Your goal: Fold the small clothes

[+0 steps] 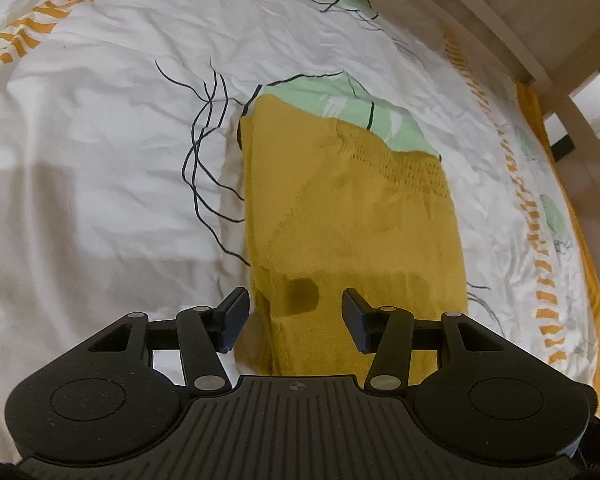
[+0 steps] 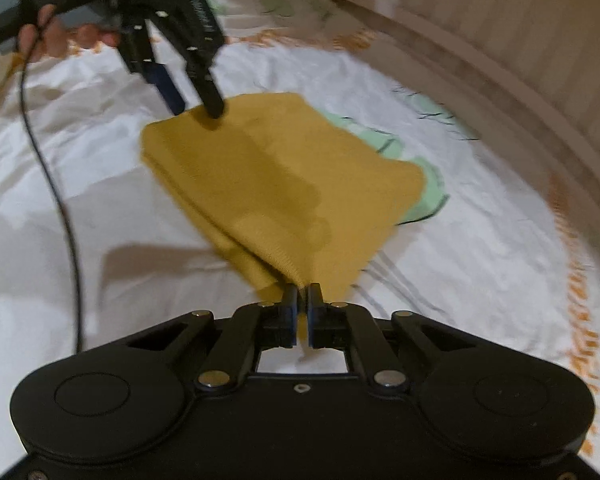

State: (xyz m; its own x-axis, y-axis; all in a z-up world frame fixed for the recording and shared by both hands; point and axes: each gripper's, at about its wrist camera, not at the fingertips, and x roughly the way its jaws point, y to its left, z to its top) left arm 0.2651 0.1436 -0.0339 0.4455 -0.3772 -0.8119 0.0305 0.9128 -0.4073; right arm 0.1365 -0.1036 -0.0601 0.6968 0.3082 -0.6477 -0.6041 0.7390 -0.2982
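Note:
A mustard-yellow knitted garment (image 1: pixel 352 216) lies folded in a long strip on the bed sheet (image 1: pixel 100 140). My left gripper (image 1: pixel 296 316) stands open over the garment's near end; its right pad is above the cloth and its left pad hangs just off the cloth's left edge. In the right wrist view the garment (image 2: pixel 284 184) looks blurred, and my right gripper (image 2: pixel 302 294) is shut on its near corner, where the ribbed hem bunches between the pads. That view also shows the left gripper (image 2: pixel 196 110) open, tips down at the garment's far edge.
The white sheet (image 2: pixel 480 240) has orange dashes, green patches and black lines. A pale wooden bed frame (image 1: pixel 500 12) curves along the far right side. A person's hand (image 2: pixel 60 36) holds the left gripper, and a black cable (image 2: pixel 66 216) hangs from it over the sheet.

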